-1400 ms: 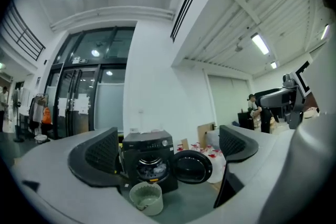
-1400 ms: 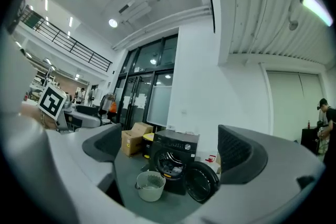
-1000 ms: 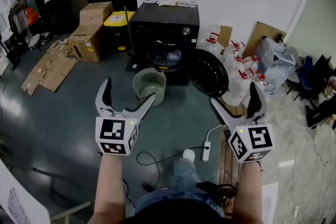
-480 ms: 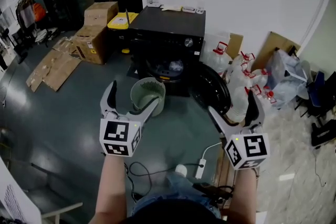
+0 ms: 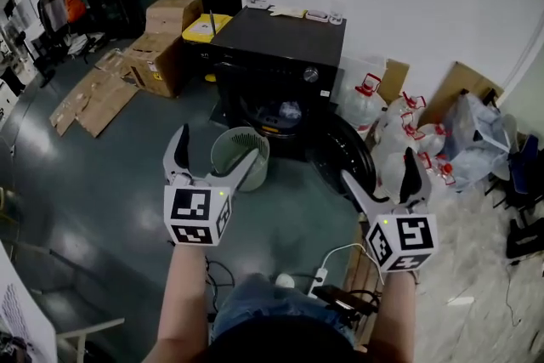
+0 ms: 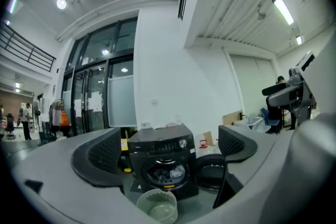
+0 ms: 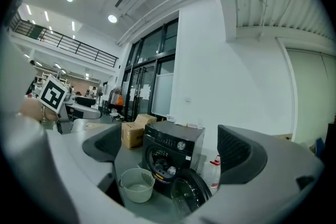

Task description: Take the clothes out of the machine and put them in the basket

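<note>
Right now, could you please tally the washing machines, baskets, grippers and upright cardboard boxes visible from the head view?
Washing machine: 1
Basket: 1
Grippers: 2, left gripper and right gripper, both open and empty
Upright cardboard boxes: 2, far box and near box
Total: 6

The machine (image 5: 276,64) is seen in black, the basket (image 5: 242,138) in pale green, the boxes (image 5: 157,64) in brown, and black-and-white square markers are borne on the grey left gripper (image 5: 217,147) and right gripper (image 5: 379,166).
</note>
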### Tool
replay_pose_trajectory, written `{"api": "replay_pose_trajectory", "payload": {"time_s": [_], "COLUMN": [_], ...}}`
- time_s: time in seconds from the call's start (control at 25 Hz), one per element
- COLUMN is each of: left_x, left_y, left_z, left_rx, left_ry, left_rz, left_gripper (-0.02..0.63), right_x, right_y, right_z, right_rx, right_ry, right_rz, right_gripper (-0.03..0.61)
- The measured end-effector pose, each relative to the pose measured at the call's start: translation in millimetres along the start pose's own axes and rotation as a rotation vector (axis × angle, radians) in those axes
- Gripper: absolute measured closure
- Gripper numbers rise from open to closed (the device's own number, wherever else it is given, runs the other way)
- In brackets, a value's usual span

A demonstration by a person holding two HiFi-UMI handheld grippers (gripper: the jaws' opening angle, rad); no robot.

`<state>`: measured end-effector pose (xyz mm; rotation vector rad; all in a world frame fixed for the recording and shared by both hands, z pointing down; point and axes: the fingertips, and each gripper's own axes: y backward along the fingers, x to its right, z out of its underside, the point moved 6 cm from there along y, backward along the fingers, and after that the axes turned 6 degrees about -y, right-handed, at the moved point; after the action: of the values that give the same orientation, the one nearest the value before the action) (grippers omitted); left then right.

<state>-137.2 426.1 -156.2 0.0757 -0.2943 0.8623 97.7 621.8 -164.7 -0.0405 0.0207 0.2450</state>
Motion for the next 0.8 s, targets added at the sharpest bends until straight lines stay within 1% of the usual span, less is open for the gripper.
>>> {"api": "replay_pose_trajectory", "payload": {"time_s": [0.2, 0.4, 0.56, 0.68, 0.8], "left_x": [-7.7, -22.9, -40.0, -54.0, -73.1], "left_y": [-8.8, -16.5, -32.6, -49.7, -72.7], "left_z": [11.0, 28.8, 38.6, 44.9, 49.5], "left_rx": [-0.039, -0.072, -0.095, -0.106, -0.104], "left_ry": [0.004, 0.020, 0.036, 0.043, 0.048], "left_rz": [-0.051, -0.098, -0.135, -0.150, -0.159], "left_gripper": [0.046, 0.046, 0.046, 0.046, 0.046], "right_x": [2.6, -0.3, 0.3, 0.7, -1.6], "right_y": [-23.4, -50.3, -81.0, -109.6, -146.8], "right_z": [2.7, 17.8, 22.9, 24.9, 26.3], "right_rx": [-0.009, -0.038, -0.061, -0.081, -0.119], "right_ry": [0.027, 0.017, 0.013, -0.006, -0.046], "right_rz": [-0.028, -0.061, -0.085, -0.103, -0.124], "right_gripper": [0.019, 0.019, 0.020, 0.020, 0.020]}}
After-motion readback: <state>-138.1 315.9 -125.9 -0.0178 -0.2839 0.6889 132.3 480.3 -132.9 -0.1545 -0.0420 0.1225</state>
